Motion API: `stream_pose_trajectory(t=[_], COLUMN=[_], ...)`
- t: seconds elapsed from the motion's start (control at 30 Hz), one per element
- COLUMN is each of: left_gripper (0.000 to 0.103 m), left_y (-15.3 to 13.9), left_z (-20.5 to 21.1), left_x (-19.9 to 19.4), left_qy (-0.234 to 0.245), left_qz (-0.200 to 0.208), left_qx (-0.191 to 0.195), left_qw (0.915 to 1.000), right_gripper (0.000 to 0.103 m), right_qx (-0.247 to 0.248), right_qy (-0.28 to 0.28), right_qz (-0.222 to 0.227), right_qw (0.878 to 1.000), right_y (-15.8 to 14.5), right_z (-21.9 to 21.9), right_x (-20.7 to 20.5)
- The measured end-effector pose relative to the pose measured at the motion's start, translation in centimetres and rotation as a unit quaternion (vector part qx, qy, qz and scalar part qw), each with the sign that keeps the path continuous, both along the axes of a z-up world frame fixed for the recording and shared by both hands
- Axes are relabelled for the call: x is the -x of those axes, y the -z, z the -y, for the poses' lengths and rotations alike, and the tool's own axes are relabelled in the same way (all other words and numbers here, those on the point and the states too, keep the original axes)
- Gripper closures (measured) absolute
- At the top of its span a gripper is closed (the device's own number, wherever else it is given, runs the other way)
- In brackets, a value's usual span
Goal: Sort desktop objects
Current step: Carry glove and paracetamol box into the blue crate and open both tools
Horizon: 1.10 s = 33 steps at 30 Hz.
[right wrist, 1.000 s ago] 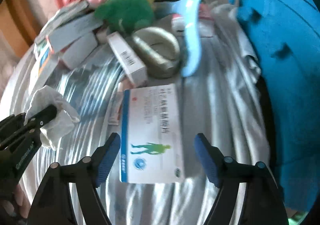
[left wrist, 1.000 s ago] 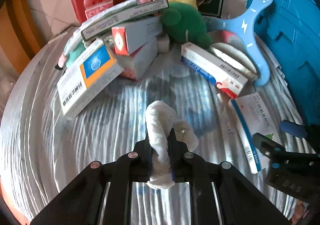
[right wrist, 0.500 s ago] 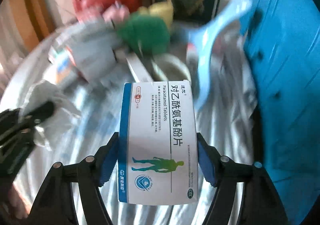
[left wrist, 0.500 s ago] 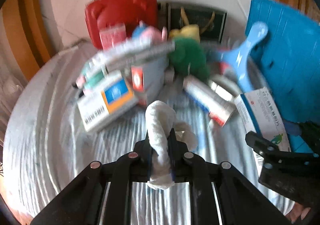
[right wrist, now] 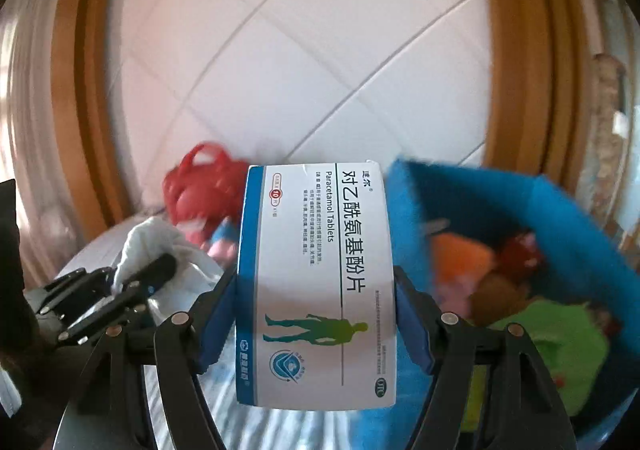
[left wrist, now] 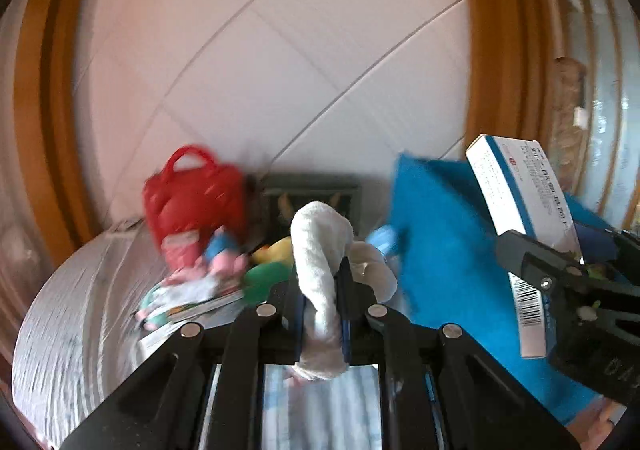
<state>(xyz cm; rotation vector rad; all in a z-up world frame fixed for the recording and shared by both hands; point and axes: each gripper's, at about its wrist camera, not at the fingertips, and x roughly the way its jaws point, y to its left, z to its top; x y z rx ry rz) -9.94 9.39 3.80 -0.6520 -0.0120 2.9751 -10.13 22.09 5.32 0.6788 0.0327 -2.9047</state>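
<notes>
Toys point(right wrist: 536, 314) inside blue bin point(right wrist: 592, 218)

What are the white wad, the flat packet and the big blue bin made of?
White wad: soft, matte tissue or cloth, judging by its crumpled folds; which one is unclear. Flat packet: thin printed cardboard with a slight sheen, sharp edges and a barcode on its side. Blue bin: probably rigid matte plastic, though blurred.

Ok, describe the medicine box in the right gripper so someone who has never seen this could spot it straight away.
Start at the big blue bin on the right. Just left of it, lifted above the striped cloth, the right gripper clamps a flat white box by its long sides. Unlike the blurred clutter behind, it has a blue edge band, "Paracetamol Tablets" lettering and a green walking figure.
</notes>
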Motion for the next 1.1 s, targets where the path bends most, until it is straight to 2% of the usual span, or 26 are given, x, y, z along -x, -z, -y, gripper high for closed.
stream_pose_trajectory(t=[0.13,0.27,0.4,0.57,0.7,0.97,1.07,1.1], left_gripper=[0.090,0.090,0.090,0.090,0.090,0.090,0.083,0.076], left_y=[-2.4,-3.4,-3.1,-1.4,-0.2,0.6,0.8,0.9], left_z=[-6.5,-12.6,-18.4,-24.4,-27.0,-28.9,-28.7,-28.7], left_x=[-1.4,-2.3,-2.4,-1.8,-1.5,-1.4,-1.3,-1.4], left_qy=[0.033,0.062,0.081,0.097,0.104,0.090,0.083,0.081], left_qz=[-0.018,-0.024,-0.016,0.020,0.045,0.059,0.065,0.066], left_qx=[-0.002,0.005,0.021,0.051,0.069,0.091,0.092,0.091], left_qw=[0.9993,0.9978,0.9964,0.9937,0.9912,0.9900,0.9902,0.9904], right_gripper=[0.031,0.031,0.031,0.031,0.031,0.031,0.031,0.030], right_qx=[0.000,-0.015,-0.033,-0.056,-0.065,-0.077,-0.079,-0.079], right_qy=[0.033,0.073,0.110,0.144,0.156,0.163,0.161,0.161], right_qz=[-0.019,-0.025,-0.007,0.034,0.059,0.084,0.087,0.087], right_qw=[0.999,0.997,0.993,0.987,0.984,0.980,0.980,0.980], right_y=[-1.7,-2.2,-1.0,1.6,3.8,5.8,6.1,6.2], right_z=[-6.2,-12.7,-18.6,-24.2,-27.1,-29.6,-29.9,-29.9], right_x=[-1.6,-2.6,-2.3,-1.6,-1.7,-1.1,-0.9,-0.9])
